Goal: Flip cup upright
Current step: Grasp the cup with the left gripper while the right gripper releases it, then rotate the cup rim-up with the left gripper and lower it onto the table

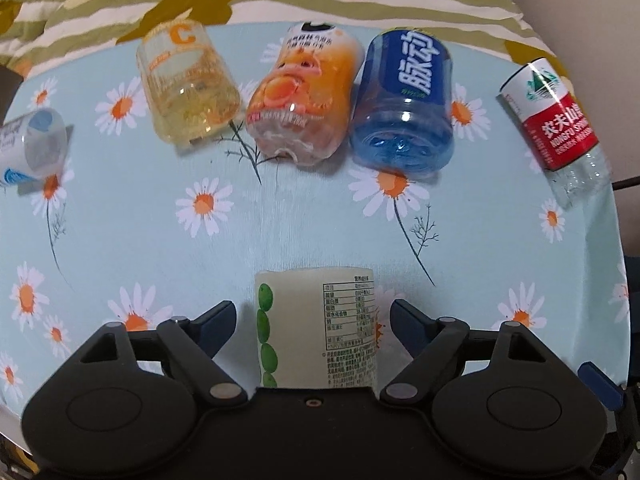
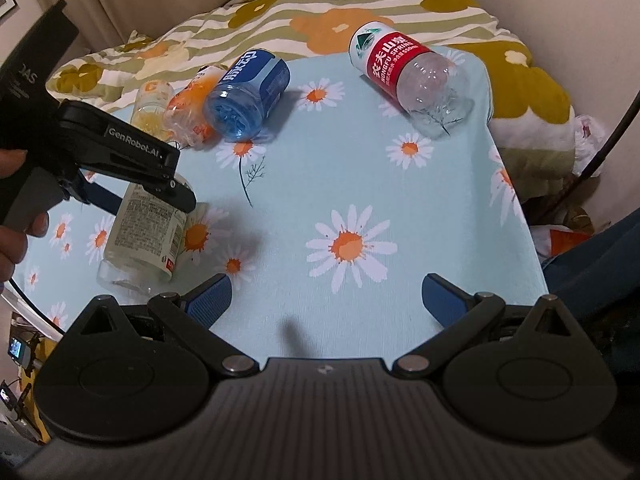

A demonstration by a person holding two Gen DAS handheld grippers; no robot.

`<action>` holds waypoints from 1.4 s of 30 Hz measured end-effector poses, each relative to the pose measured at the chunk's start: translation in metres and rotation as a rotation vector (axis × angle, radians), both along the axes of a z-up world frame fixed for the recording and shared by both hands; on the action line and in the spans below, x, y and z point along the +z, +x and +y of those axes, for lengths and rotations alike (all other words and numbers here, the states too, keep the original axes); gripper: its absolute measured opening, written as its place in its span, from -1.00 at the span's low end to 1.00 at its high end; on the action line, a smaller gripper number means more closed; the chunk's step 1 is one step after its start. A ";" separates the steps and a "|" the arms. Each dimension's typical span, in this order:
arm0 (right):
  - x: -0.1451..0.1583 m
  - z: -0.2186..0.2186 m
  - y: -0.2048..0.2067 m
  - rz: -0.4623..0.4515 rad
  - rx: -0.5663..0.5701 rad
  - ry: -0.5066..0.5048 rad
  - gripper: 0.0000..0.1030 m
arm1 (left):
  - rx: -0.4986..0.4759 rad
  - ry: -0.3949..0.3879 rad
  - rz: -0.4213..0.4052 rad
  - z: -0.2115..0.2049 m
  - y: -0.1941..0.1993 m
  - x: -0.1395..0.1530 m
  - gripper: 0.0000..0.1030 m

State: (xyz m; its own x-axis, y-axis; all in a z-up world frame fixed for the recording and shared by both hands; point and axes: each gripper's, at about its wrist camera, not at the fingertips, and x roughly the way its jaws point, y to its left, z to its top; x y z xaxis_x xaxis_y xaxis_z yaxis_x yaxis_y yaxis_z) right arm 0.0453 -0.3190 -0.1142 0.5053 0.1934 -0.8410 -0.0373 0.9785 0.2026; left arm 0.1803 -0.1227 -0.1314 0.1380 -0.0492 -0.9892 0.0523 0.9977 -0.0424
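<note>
2 spread fingers of the left gripper (image 1: pixel 313 312) are placed either side of the lying cup (image 1: pixel 316 324) (long axis along them), while the right gripper (image 2: pixel 326 294) is held empty, splayed, well apart.

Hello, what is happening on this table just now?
A person holds a gripper in each hand over a daisy tablecloth strewn with cut bottle cups lying on their sides. The left gripper is open around the pale cup with the green dots, not yet closed on it. The right gripper is open and holds nothing. The blue cup and the red-labelled one lie untouched.
</note>
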 end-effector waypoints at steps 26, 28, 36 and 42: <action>0.025 0.020 0.001 -0.107 -0.004 -0.020 1.00 | 0.012 -0.100 -0.570 0.030 -0.074 0.056 0.25; 0.019 0.025 0.001 -0.115 -0.003 -0.042 1.00 | 0.011 -0.110 -0.629 0.034 -0.079 0.046 0.25; 0.000 0.039 -0.004 -0.141 -0.014 -0.066 1.00 | -0.044 -0.102 -0.855 0.039 -0.095 0.010 0.26; -0.004 0.048 -0.008 -0.149 -0.012 -0.076 1.00 | -0.054 -0.086 -0.878 0.038 -0.112 0.009 0.26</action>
State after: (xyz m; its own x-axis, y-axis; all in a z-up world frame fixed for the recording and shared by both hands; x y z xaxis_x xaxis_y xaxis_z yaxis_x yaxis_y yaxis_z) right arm 0.0372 -0.2712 -0.1181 0.6274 0.1254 -0.7686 -0.0493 0.9914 0.1215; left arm 0.0685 -0.0848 -0.1224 0.8417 -0.1468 -0.5197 0.1482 0.9882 -0.0391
